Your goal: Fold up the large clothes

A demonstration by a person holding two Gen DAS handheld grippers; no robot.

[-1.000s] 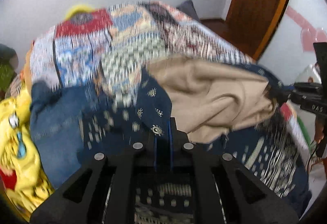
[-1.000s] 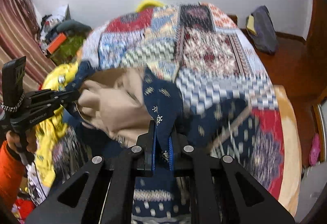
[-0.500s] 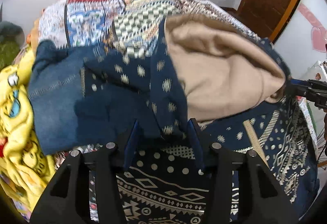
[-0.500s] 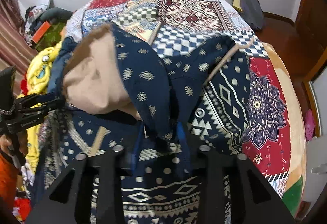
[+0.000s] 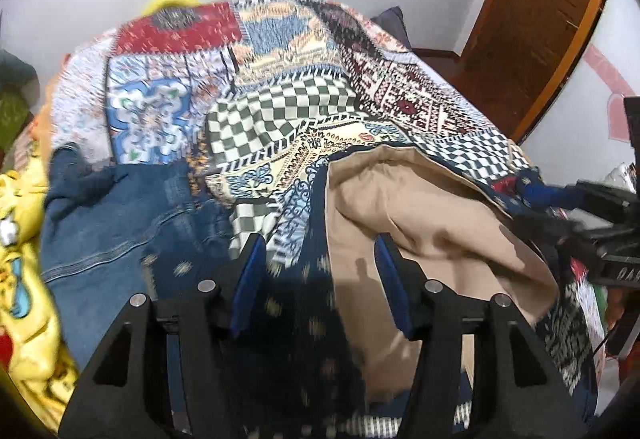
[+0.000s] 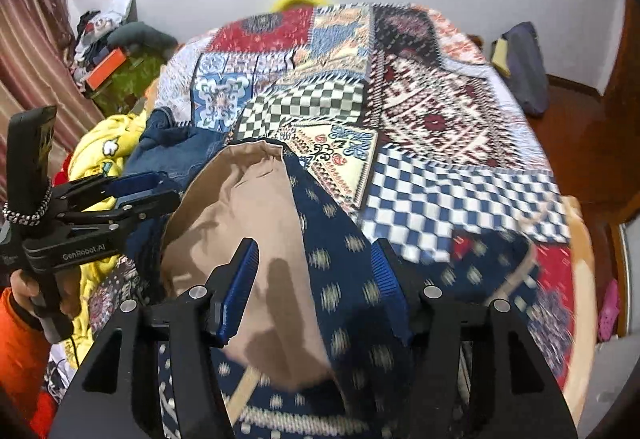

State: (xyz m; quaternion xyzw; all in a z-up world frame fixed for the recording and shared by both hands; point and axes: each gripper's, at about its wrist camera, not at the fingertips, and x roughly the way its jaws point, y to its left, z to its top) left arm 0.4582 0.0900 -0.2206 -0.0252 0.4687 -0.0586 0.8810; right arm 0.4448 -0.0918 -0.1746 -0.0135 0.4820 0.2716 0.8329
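The navy patterned garment (image 6: 340, 251), its tan lining (image 5: 420, 223) turned up, lies heaped on the patchwork bedspread (image 6: 400, 99) near the bed's front edge. Left gripper (image 5: 318, 271) and right gripper (image 6: 316, 275) both stand spread, fabric loose between them.

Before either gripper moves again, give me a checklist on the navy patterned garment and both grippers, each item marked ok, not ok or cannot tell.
1. Left gripper open: ok, fingers spread wide.
2. Right gripper open: ok, fingers spread wide.
3. Navy patterned garment free of both grips: ok, it lies loose between the fingers.
4. Fold lying flat: not ok, the tan lining bulges up in wrinkles.
5. Jeans apart from the garment: cannot tell, the edges blur together.
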